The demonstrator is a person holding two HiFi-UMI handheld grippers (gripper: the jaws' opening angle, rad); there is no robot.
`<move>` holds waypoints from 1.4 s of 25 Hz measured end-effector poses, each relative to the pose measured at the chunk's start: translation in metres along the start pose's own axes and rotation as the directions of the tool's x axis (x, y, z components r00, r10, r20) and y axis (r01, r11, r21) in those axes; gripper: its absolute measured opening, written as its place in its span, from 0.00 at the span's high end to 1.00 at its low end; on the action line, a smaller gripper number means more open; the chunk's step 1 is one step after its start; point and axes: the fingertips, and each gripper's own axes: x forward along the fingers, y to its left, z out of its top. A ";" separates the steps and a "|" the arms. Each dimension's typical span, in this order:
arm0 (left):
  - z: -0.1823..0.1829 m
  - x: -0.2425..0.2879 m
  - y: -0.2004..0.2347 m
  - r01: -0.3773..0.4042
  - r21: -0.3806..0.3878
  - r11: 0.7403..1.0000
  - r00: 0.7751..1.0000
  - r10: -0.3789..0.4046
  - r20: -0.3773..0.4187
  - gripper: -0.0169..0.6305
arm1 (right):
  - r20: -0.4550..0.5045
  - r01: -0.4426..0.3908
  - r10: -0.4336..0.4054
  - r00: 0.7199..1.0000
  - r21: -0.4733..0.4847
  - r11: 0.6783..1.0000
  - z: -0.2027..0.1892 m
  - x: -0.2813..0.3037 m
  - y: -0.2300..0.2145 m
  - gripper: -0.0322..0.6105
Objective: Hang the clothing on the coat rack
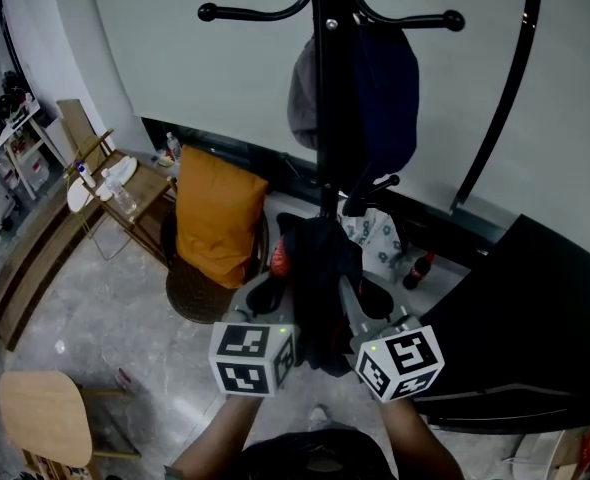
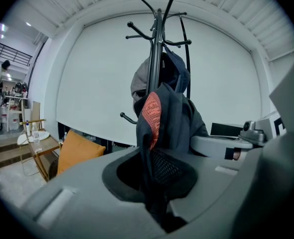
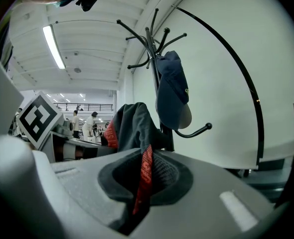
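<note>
Holding one dark garment [image 1: 320,288] between them, the left gripper [image 1: 263,293] and right gripper [image 1: 360,306] sit side by side just near of the coat rack [image 1: 325,88]. In the left gripper view the fingers [image 2: 112,203] are closed on dark fabric with a mesh lining. In the right gripper view the fingers [image 3: 197,203] are closed on a red strip of the same garment.

The garment is bunched. In the head view its long axis runs far to near, in line with the rack's post, and its far end lies against the post at the level of a low hook. A red patch shows on its left fold.

A dark blue cap [image 1: 387,88] hangs higher on the post, with a grey item [image 1: 302,98] beside it. An orange cushion [image 1: 215,213] rests on a chair at the left.

The garment's kind, collar and sleeves cannot be made out. Its near end is hidden between the marker cubes. The rack's top is cut off in the head view, and its base is hidden behind the garment.
</note>
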 end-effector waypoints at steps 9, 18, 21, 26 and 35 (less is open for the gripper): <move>0.001 0.016 0.000 -0.009 -0.001 1.000 1.000 0.009 -0.006 0.93 | -0.013 -0.019 0.019 1.000 0.012 1.000 -0.003 0.011 -0.012 0.91; 0.003 0.029 0.007 0.061 0.009 0.998 0.998 -0.060 -0.017 0.93 | -0.021 0.052 -0.052 0.998 0.014 0.999 -0.006 0.023 -0.019 0.91; 0.003 0.035 0.009 0.090 0.014 0.996 0.996 -0.090 -0.026 0.93 | -0.025 0.081 -0.080 0.996 0.019 0.997 -0.009 0.027 -0.020 0.91; 0.003 0.045 0.011 0.133 0.019 0.991 0.991 -0.133 -0.032 0.93 | -0.027 0.120 -0.119 0.992 0.023 0.993 -0.011 0.032 -0.021 0.91; 0.006 0.059 0.012 0.189 0.026 0.982 0.981 -0.188 -0.039 0.93 | -0.030 0.165 -0.164 0.986 0.031 0.986 -0.013 0.039 -0.023 0.91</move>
